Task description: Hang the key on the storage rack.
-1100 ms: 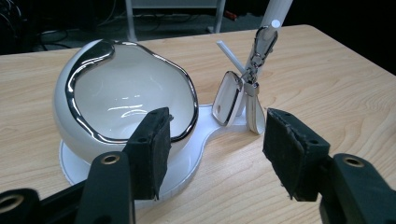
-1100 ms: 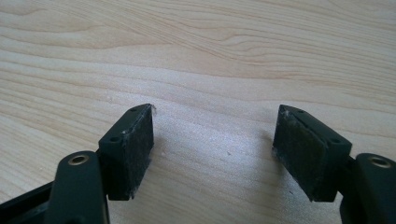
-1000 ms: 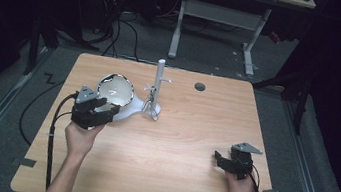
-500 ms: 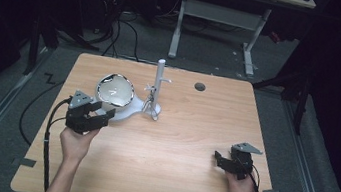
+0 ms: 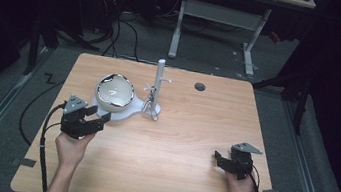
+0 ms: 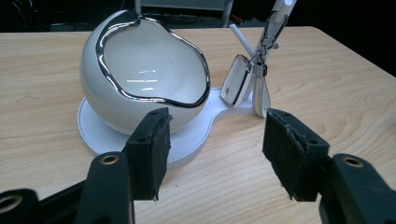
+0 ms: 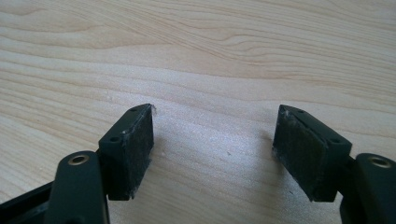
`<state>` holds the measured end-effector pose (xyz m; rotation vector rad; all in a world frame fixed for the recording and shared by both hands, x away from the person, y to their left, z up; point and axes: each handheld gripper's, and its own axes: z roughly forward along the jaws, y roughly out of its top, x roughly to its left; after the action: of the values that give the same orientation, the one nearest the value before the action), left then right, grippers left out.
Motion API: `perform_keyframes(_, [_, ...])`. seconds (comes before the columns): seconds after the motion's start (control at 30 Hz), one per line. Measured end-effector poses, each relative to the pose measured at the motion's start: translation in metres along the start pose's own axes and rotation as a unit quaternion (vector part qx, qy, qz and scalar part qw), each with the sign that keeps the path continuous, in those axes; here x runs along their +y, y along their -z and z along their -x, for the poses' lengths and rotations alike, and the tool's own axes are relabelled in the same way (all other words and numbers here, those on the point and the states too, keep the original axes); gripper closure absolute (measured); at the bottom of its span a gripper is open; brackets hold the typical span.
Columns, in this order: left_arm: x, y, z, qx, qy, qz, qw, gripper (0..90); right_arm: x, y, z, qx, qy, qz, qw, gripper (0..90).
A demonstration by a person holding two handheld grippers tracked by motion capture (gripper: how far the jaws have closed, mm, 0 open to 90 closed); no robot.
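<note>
1. Facing the white bowl (image 6: 144,79) from just short of its flat base (image 6: 187,140), the left tongs (image 6: 217,149) gape wide and hold nothing.
2. Bowl and base sit left of centre on the worktop (image 5: 173,167), straight ahead of these tongs (the nearer pair by far).
3. Well apart, the right tongs (image 7: 212,149) hang equally wide and empty over bare wood.
</note>
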<state>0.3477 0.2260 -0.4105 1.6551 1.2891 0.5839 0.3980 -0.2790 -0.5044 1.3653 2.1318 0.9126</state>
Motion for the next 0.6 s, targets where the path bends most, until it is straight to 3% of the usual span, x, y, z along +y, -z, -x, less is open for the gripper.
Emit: perform_keyframes(0.6, [-0.023, 0.003, -0.003, 0.005, 0.015, -0.013, 0.9998, 41.8, 0.0, 0.0, 0.0, 0.0, 0.0, 0.0, 1.0, 29.0])
